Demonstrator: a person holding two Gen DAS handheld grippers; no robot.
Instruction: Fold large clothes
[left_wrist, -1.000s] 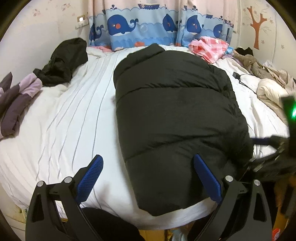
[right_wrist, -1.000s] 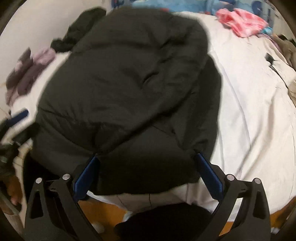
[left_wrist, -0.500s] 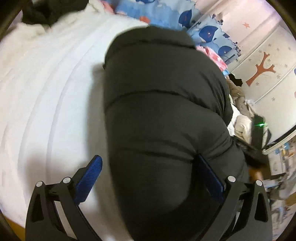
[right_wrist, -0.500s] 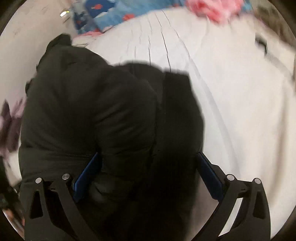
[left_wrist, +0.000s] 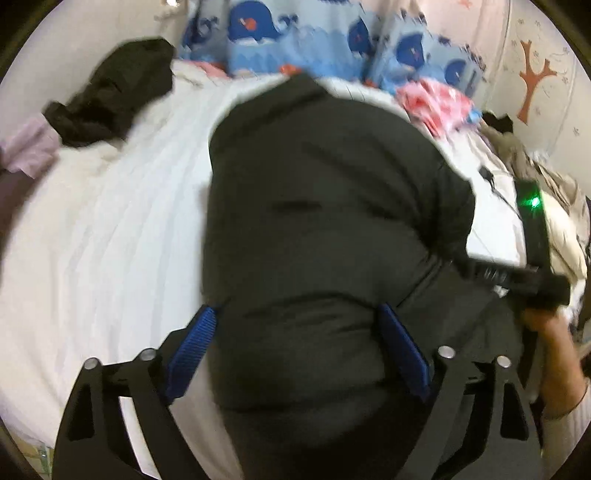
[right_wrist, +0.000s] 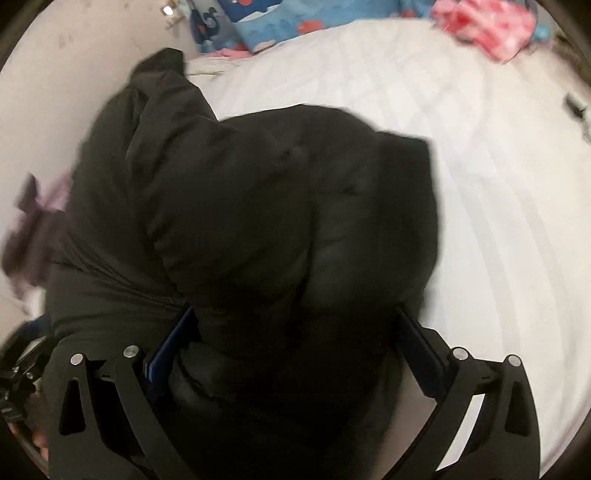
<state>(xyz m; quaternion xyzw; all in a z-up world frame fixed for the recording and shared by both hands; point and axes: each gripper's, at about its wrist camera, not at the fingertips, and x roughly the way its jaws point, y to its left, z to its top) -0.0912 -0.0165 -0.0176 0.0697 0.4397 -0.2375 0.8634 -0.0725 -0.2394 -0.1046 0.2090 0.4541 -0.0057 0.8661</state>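
A black puffer jacket (left_wrist: 317, 206) lies lengthwise on the white bed (left_wrist: 103, 251), folded into a long thick bundle. My left gripper (left_wrist: 299, 326) is low over its near end with the jaws wide and closing; the padded bulk lies between the blue pads (left_wrist: 194, 343), which are not squeezing it. My right gripper (right_wrist: 295, 328) straddles the near right part of the jacket (right_wrist: 280, 206), jaws wide and pads sunk beside the fabric without pinching it. A hand (left_wrist: 554, 336) holding the right gripper shows at the right in the left wrist view.
A second black garment (left_wrist: 110, 96) and purple clothes (left_wrist: 26, 151) lie at the bed's far left. A pink checked cloth (left_wrist: 439, 99) and beige clothes (left_wrist: 561, 221) sit at the far right. Whale-print curtains (left_wrist: 295, 40) hang behind. A dark cable (right_wrist: 576, 107) lies on the sheet.
Both grippers have come in closer and lower over the jacket's near end, so it now fills the space between their pads. The jaw widths look about the same.
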